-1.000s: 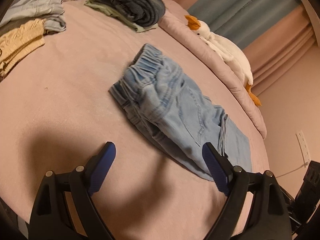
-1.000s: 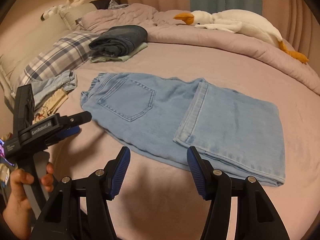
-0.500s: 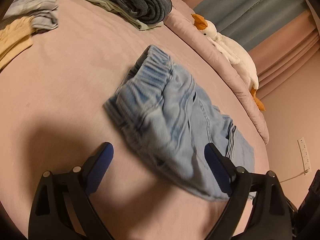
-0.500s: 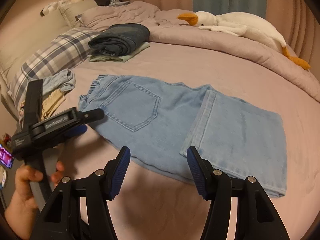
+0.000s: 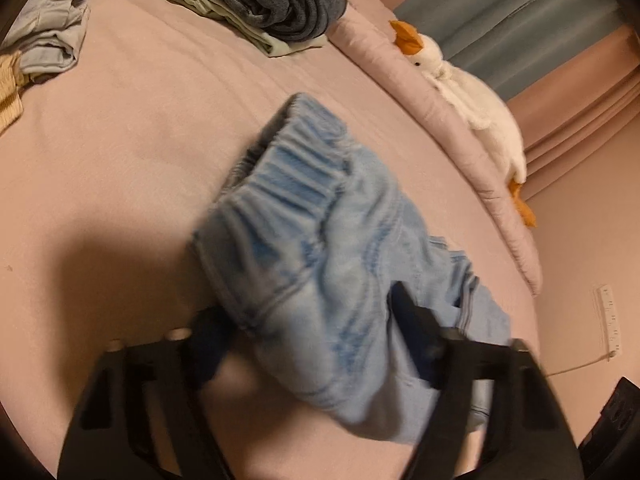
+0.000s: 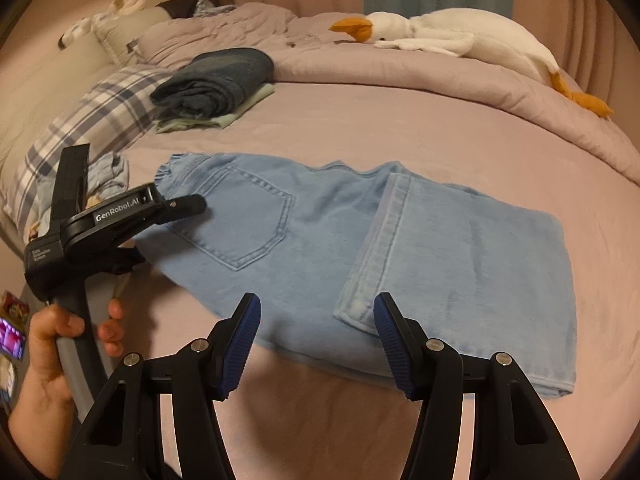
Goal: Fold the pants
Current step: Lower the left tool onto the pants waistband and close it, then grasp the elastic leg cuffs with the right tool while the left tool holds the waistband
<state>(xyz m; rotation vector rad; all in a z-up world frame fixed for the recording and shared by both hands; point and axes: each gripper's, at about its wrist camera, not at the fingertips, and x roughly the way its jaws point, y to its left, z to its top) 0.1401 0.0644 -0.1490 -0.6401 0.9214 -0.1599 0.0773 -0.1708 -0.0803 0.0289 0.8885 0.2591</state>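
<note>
Left wrist view: left tool closing around the waist end of the pants, denim between the jaws, blurred; risks pinching only the top layer. Right wrist view: right tool half-wide, empty, near the folded hem on the bed; may drag the fold askew.

Pants lie flat on the bed, folded clothes behind them, a toy goose on the duvet.

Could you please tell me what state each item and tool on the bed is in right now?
Light blue jeans: flat, legs folded over once.
Left tool: closing around the jeans' waist end.
Right tool: open, empty, at the jeans' near edge.
Dark jeans: folded, stacked.
Plush goose: lying on the duvet.
</note>
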